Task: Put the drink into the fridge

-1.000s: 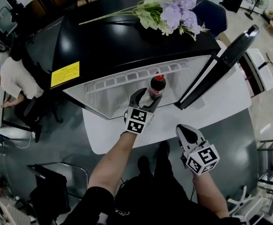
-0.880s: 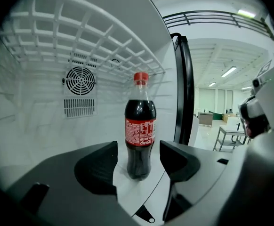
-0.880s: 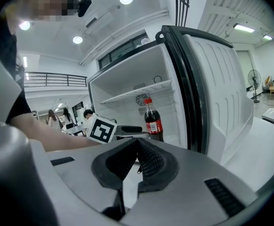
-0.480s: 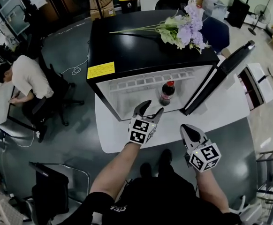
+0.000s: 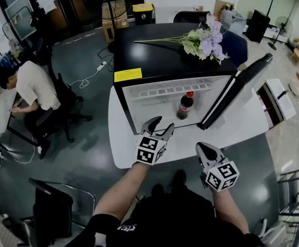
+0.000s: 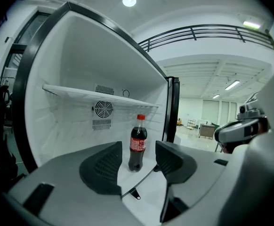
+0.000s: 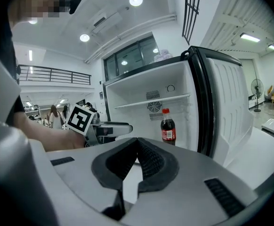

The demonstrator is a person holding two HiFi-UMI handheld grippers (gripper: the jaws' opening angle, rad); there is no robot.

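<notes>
The drink, a cola bottle with a red cap, stands upright on the floor of the open fridge, near its right side. My left gripper hangs in front of the fridge, apart from the bottle. Its jaws are closing with nothing between them. In the left gripper view the bottle shows beyond the left gripper, under a white shelf. My right gripper is lower right, shut and empty. The right gripper view shows its own jaws meeting, with the bottle ahead.
The fridge door stands open to the right. Purple flowers lie on the black fridge top. The fridge rests on a white platform. A person sits at a desk at the left. Shelving stands at the right.
My left gripper has drawn back from the bottle, which stays standing in the fridge, and its jaws have narrowed. The right gripper has barely moved.
</notes>
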